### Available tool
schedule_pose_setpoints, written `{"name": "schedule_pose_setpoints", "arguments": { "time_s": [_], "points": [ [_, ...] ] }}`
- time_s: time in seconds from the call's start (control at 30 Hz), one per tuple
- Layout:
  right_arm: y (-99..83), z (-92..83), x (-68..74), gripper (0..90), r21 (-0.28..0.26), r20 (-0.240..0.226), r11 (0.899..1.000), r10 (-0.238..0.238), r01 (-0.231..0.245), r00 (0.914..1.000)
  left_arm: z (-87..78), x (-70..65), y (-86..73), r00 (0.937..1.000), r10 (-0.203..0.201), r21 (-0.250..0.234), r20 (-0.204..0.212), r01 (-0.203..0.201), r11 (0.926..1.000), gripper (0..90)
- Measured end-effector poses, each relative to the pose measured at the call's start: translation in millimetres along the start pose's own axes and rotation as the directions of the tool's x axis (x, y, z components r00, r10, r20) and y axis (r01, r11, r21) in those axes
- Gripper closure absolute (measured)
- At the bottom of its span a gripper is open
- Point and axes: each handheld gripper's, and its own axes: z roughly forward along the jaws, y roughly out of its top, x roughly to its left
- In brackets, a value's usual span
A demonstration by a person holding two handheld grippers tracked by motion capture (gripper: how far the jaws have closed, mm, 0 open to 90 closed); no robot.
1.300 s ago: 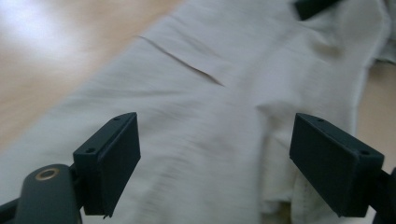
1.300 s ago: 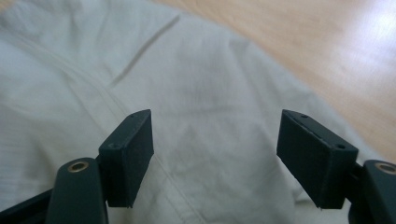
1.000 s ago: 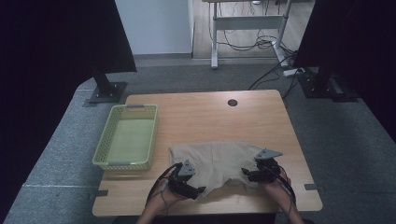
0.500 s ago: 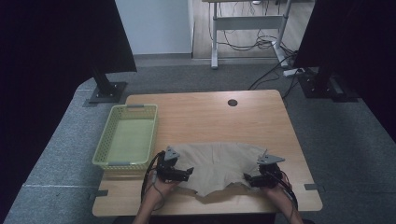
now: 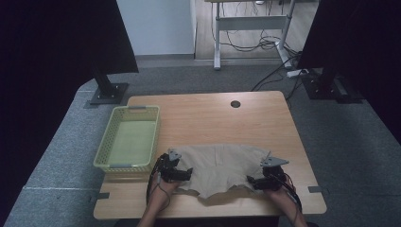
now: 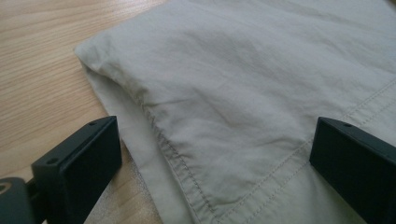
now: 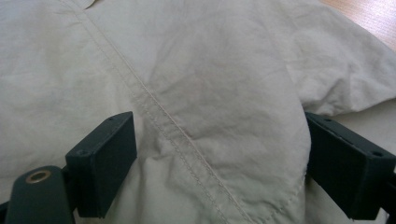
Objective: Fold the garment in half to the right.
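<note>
A beige garment (image 5: pixel 220 165) lies spread flat on the near half of the wooden table (image 5: pixel 213 118). My left gripper (image 5: pixel 187 174) rests at its left edge, jaws wide apart and just having opened. In the left gripper view the stitched hem and corner of the garment (image 6: pixel 233 70) lie under and between the jaws of the left gripper (image 6: pixel 210 163), untouched by the pads. My right gripper (image 5: pixel 251 182) sits at the garment's right edge, open as well, its jaws having widened lately. The right gripper (image 7: pixel 219 163) straddles a seam of the garment (image 7: pixel 210 70) without pinching it.
A pale green mesh basket (image 5: pixel 109 165) stands on the table's left side, close to the left gripper. A round cable hole (image 5: pixel 235 104) sits near the far edge. Black monitor stands and cables occupy the floor beyond the table.
The left gripper has slid left and slightly away from me, to the garment's left edge. The right gripper has stayed about where it was.
</note>
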Motion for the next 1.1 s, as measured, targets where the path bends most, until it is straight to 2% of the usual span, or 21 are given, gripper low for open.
{"name": "schedule_pose_setpoints", "arguments": {
  "time_s": [0.03, 0.23, 0.43, 0.5, 0.63, 0.77, 0.9, 1.1],
  "points": [
    [0.0, 0.0, 0.0, 12.5, 0.000, 0.000, 1.000, 0.000, 0.000, 1.0000, 0.2, 0.7, -1.6, 1.0000, 0.005, -0.013, 0.003, -0.005, 0.9999, 1.2],
    [4.6, -3.3, 1.8, 12.8, 0.009, 0.011, 1.000, -0.007, 0.007, 0.9999, -0.1, 0.5, -1.8, 1.0000, 0.006, -0.013, 0.003, -0.006, 0.9999, 1.2],
    [24.0, -16.8, 0.8, 11.1, -0.050, 0.012, 0.999, -0.013, 0.014, 0.9998, -0.6, 0.3, -2.2, 0.9999, 0.009, -0.015, 0.005, -0.008, 0.9999, 2.1],
    [27.9, -17.8, 0.6, 11.0, -0.055, 0.009, 0.998, -0.014, 0.014, 0.9999, -0.6, 0.3, -2.2, 0.9999, 0.009, -0.015, 0.005, -0.009, 0.9999, 2.1],
    [48.3, -17.9, 3.1, 9.2, -0.066, -0.008, 0.998, -0.022, 0.021, 0.9997, -0.4, 0.5, -2.2, 1.0000, 0.005, -0.011, 0.000, -0.005, 0.9999, 1.5],
    [66.2, -10.5, 9.8, 8.2, -0.066, -0.028, 0.997, -0.032, 0.030, 0.9991, -0.6, 1.1, -2.6, 1.0000, -0.001, -0.008, -0.006, 0.000, 1.0000, 0.0],
    [82.5, 4.5, 20.7, 7.6, -0.060, -0.053, 0.997, -0.054, 0.051, 0.9971, -1.4, 2.6, -3.3, 1.0000, -0.002, -0.007, -0.008, 0.002, 1.0000, 0.0],
    [93.6, 29.6, 35.2, 6.5, -0.043, -0.089, 0.997, -0.069, 0.066, 0.9936, -1.4, 3.1, -3.2, 1.0000, 0.002, -0.008, -0.006, -0.003, 1.0000, 0.0]
  ]
}}
